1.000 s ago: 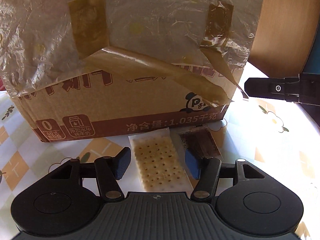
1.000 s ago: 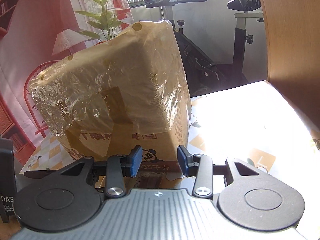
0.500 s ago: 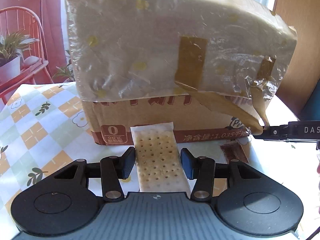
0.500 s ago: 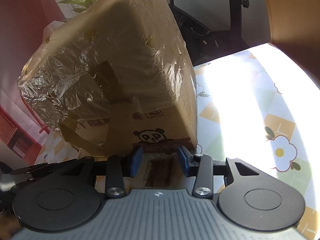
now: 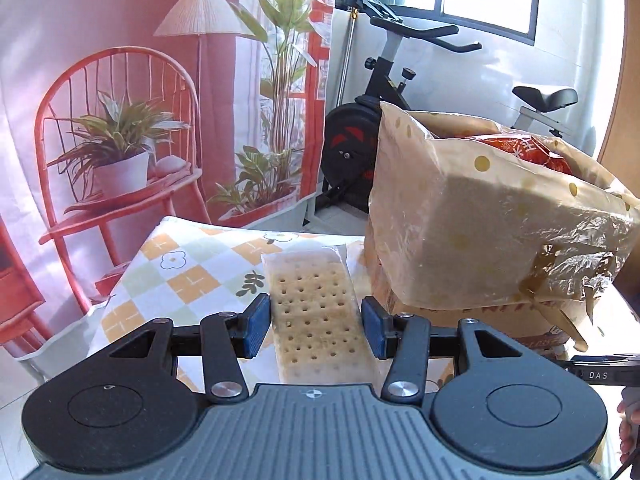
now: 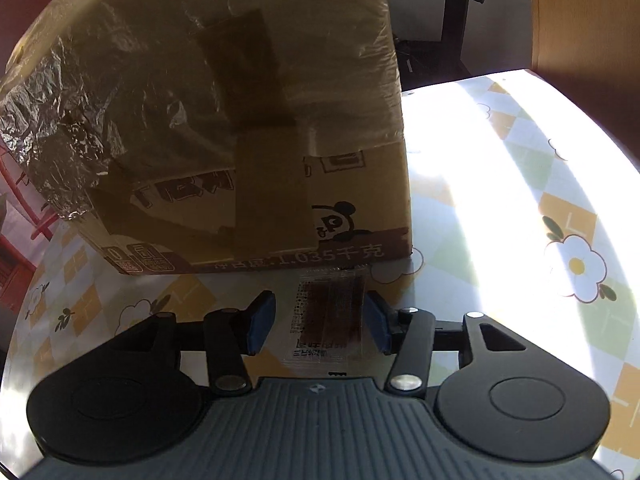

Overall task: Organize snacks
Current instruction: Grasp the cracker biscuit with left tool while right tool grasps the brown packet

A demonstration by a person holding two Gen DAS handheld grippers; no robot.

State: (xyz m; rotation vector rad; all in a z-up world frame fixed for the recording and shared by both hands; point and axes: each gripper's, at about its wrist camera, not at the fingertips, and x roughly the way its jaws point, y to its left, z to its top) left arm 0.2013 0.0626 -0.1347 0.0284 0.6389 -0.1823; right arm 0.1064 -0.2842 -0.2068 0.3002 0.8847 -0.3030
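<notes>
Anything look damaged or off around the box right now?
Yes. The plastic liner over the cardboard box is crumpled, and torn where brown tape holds it at the near corner. The cracker pack and dark snack packet look intact.

Cardboard box (image 6: 352,200) matt (crinkly glossy plastic film (image 6: 80,128) over top).

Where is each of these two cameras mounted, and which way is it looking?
Left wrist: sits on the left tongs, looking forward along them and level across the table into the room; its fingers are shut on a cracker pack, the box to the right.
Right wrist: sits on the right tongs, tilted down at the table; its open fingers flank a dark snack packet lying before the box.
Shared: the box and the flowered table; the left view also catches the right tongs' tip at its right edge.
</notes>
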